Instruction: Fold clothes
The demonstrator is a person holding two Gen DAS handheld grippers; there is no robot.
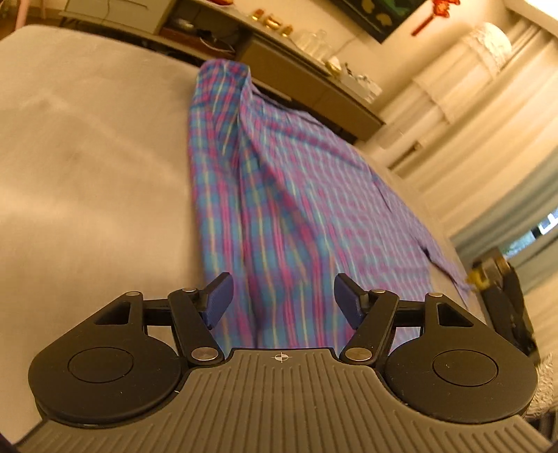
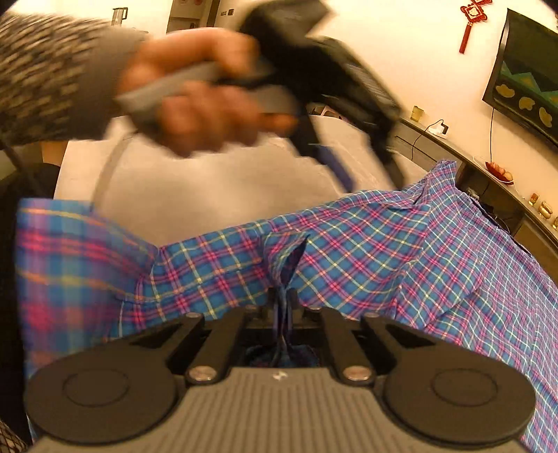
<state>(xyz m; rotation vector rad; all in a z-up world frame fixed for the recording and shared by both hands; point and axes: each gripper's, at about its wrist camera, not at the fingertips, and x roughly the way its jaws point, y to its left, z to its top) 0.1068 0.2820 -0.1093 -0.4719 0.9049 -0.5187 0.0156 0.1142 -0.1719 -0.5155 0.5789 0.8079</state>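
Observation:
A blue, pink and yellow plaid shirt (image 1: 279, 209) lies stretched out on a beige bed (image 1: 87, 156). My left gripper (image 1: 280, 299) is open and empty, hovering just above the near end of the shirt, with its blue pads (image 1: 219, 296) apart. In the right wrist view the shirt (image 2: 383, 251) spreads across the frame, and my right gripper (image 2: 284, 306) is shut on a pinched fold of its cloth. The left gripper (image 2: 331, 115) shows there too, blurred, held in a hand above the bed. The right gripper shows at the left wrist view's right edge (image 1: 502, 285).
A long grey cabinet (image 1: 314, 69) with jars and glassware runs along the far side of the bed. A dark framed picture (image 2: 526, 76) and a red knot ornament (image 2: 470, 21) hang on the wall. Pale curtains (image 1: 488, 146) hang at the right.

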